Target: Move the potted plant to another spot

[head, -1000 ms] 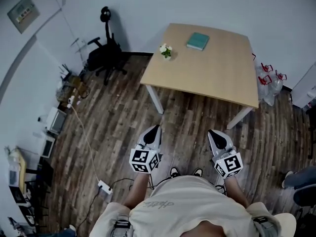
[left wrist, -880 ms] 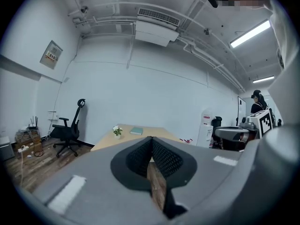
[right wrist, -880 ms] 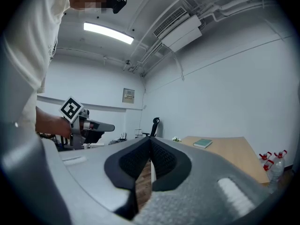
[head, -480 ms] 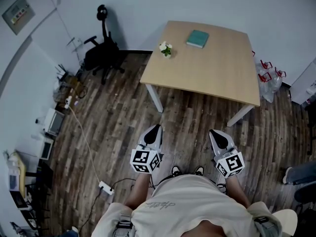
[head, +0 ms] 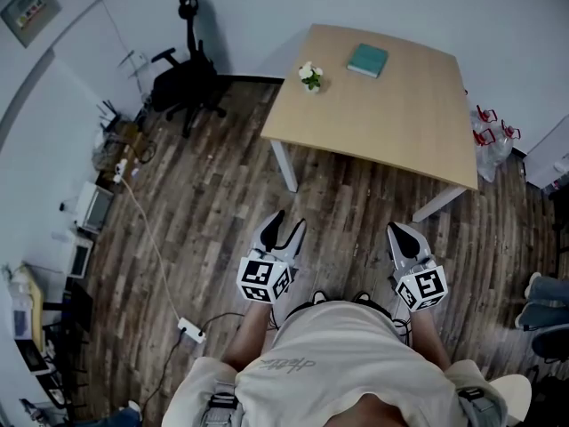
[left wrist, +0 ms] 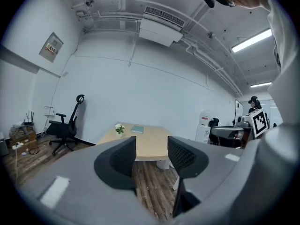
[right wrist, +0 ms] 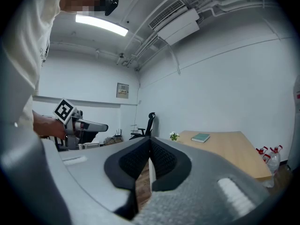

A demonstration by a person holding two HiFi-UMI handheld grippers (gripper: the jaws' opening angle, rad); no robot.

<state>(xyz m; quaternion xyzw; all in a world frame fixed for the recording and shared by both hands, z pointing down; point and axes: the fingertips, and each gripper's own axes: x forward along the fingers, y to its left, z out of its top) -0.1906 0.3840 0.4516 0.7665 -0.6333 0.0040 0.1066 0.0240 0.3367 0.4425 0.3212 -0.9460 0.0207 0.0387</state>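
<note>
Potted plant [head: 310, 76]: small, white-flowered, upright at the far left corner of the table [head: 391, 114], well apart from both my grippers, with a teal book [head: 367, 60] to its right. Left gripper [head: 285, 226]: jaws have just been opening and stand apart, nothing between them; right gripper [head: 399, 231]: jaws together, empty. Risk, as I judge it: the pot stands so near the edge that an off-centre jaw could tip it or push it off.

The table [head: 382, 123] stands on the far part of the floor [head: 222, 203], against the far wall [head: 267, 7]. The potted plant [head: 310, 76] sits on the table's far left corner. The book [head: 367, 60] lies to the plant's right at the far edge, apart from it. An office chair [head: 188, 83] stands left of the table by the wall. Bottles [head: 487, 132] stand at the table's right end. A power strip [head: 189, 329] lies near left.
</note>
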